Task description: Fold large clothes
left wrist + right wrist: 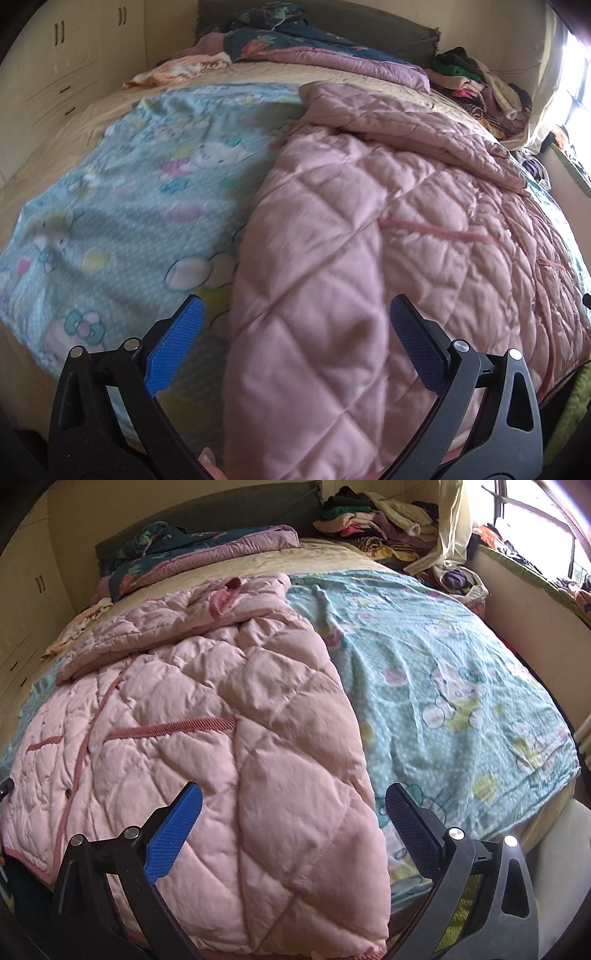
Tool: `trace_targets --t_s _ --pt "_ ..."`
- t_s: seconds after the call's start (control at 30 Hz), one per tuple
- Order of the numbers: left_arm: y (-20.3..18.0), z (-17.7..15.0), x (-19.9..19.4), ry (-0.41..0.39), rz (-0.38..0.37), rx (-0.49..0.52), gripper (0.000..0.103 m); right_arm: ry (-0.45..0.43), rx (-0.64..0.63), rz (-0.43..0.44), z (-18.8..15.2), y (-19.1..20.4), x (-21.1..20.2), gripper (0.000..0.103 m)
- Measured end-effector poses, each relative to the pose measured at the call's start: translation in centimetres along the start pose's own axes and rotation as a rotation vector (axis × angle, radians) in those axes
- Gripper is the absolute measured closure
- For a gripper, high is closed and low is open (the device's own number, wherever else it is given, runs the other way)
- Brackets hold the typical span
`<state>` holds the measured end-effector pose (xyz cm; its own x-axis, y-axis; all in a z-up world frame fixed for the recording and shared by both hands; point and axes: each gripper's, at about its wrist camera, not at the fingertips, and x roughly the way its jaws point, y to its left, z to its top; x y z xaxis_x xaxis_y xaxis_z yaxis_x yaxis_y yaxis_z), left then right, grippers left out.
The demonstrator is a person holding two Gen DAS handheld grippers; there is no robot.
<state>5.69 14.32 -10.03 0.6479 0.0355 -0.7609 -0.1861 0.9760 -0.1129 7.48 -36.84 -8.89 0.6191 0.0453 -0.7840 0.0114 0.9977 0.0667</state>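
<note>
Right wrist – pink quilted jacket point(207, 716) under gaping right gripper point(293, 799); left gripper point(297, 314) wide too, contact unclear.

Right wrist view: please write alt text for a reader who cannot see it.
A pink quilted coat lies spread on a bed, over a light blue cartoon-print blanket. The right hand-held gripper is open, its blue fingers either side of the coat's near part. Farther back are folded bedding and a pile of clothes near a window.

no readable text, label, brand or number anywhere in either wrist view
</note>
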Motion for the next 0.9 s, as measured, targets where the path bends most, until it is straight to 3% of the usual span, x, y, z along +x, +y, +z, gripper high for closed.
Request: trace_targets --t_s 0.53,0.63,0.7,0.8,0.9 --pt "2.0 -2.8 0.6 0.067 -0.022 -0.025 0.009 0.139 0.06 0.083 -2.0 -1.3 2.6 0.006" --pt "2.0 -2.9 0.5 0.069 -0.023 -0.026 0.009 0.13 0.029 0.072 -2.1 -0.7 1.9 0.021" --pt "1.9 -3.0 0.5 0.071 -0.024 -0.026 0.009 0.114 0.002 0.066 -2.2 -0.2 1.1 0.041" --pt "1.8 -3.4 0.4 0.073 -0.033 -0.026 0.009 0.089 -0.019 0.092 -2.3 -0.1 0.0 0.06" --pt "1.7 -3.6 0.2 0.073 -0.052 -0.029 0.01 0.075 -0.041 0.113 -2.3 0.0 -0.7 0.064"
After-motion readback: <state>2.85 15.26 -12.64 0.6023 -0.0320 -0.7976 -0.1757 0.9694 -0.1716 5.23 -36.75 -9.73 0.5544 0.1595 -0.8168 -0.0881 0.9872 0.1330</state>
